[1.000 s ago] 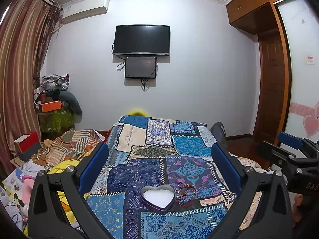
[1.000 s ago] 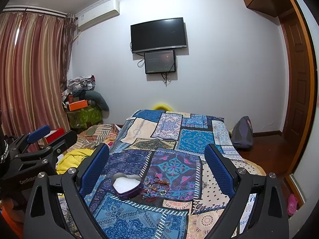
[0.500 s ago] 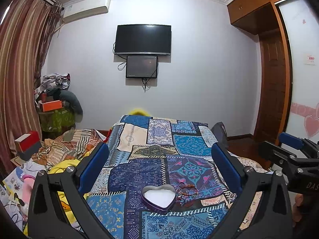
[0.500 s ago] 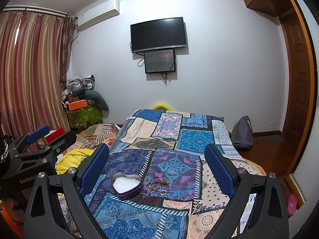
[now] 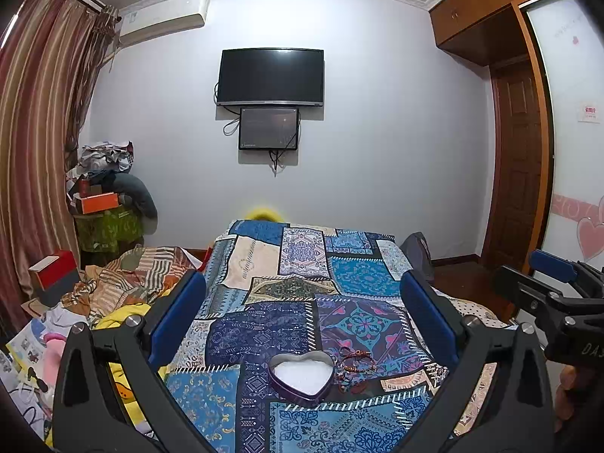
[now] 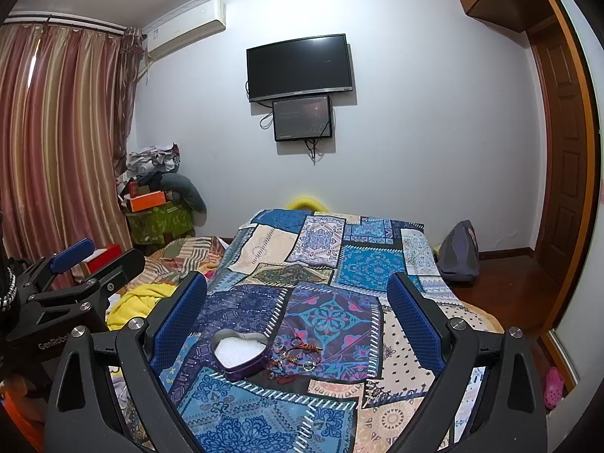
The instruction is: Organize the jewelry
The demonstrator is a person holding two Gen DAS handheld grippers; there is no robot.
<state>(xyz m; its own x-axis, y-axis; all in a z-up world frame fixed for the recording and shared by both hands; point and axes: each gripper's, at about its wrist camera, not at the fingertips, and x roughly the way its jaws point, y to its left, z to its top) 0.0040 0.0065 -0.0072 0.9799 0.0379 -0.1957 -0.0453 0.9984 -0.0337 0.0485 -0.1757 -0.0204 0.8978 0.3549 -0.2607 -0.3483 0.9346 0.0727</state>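
A heart-shaped tin [image 5: 301,377] lies open on the patchwork bedspread, near the front edge of the bed. Its wall is dark purple with a silvery rim, and the inside is filled with a white lining. The point of the heart faces the near side and the two lobes face the far wall.

Just to the right of the tin sits a small tangle of jewelry [image 5: 355,365] (bracelets of red-brown cord and beads, with a couple of thin rings among them, too small to count). The pile lies flat on the cloth, close beside the tin's right wall.
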